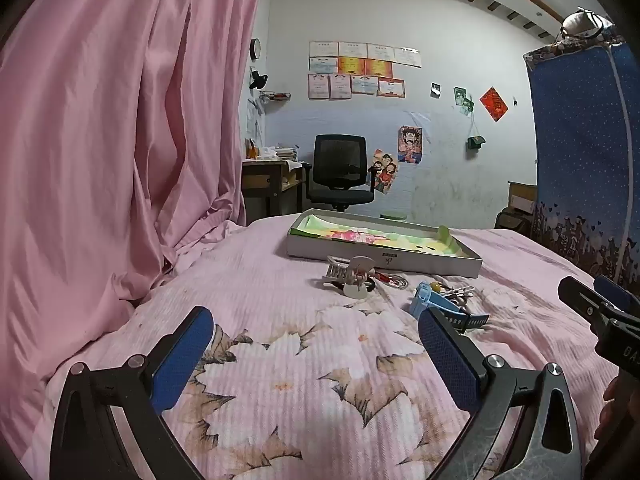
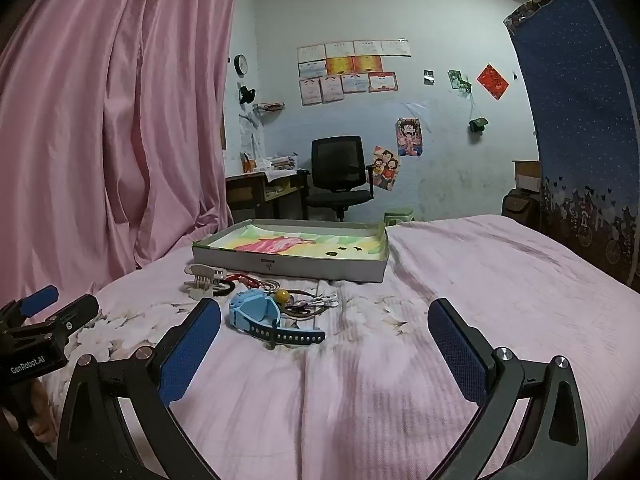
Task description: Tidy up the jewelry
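Jewelry: one blue watch [image 2: 256,314], one hair claw [image 2: 204,280]; both tools [image 2: 324,344] released.

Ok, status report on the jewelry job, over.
Both tools open, empty: left, right. Blue watch, hair clip loose on bed. Box unobstructed.

"genrobot.ai" in white on black body of left gripper [image 2: 40,304]; wall certificates [image 2: 352,70] unreadable.
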The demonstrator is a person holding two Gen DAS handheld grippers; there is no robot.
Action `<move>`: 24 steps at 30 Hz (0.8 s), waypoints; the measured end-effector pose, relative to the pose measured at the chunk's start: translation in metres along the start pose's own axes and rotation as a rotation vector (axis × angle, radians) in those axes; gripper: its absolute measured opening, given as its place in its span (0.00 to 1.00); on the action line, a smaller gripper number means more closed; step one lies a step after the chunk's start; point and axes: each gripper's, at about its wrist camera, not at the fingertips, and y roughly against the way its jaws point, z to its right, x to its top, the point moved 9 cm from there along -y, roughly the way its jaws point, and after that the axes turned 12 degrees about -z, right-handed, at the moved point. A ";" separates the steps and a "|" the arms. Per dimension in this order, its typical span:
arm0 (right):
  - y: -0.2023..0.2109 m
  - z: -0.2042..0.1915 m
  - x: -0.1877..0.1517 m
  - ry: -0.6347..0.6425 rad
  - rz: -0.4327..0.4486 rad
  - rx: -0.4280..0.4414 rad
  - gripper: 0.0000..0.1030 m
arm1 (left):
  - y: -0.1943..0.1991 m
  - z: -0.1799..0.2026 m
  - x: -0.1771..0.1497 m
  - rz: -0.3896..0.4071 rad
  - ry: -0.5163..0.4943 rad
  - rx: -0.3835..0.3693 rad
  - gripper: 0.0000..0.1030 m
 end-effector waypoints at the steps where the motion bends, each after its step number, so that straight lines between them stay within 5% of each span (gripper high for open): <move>1: 0.000 0.000 0.000 0.003 0.002 -0.001 0.99 | 0.000 0.000 0.000 -0.001 0.000 0.001 1.00; 24: 0.000 -0.001 0.001 0.003 0.004 -0.001 0.99 | 0.000 0.000 0.000 -0.001 0.006 -0.001 1.00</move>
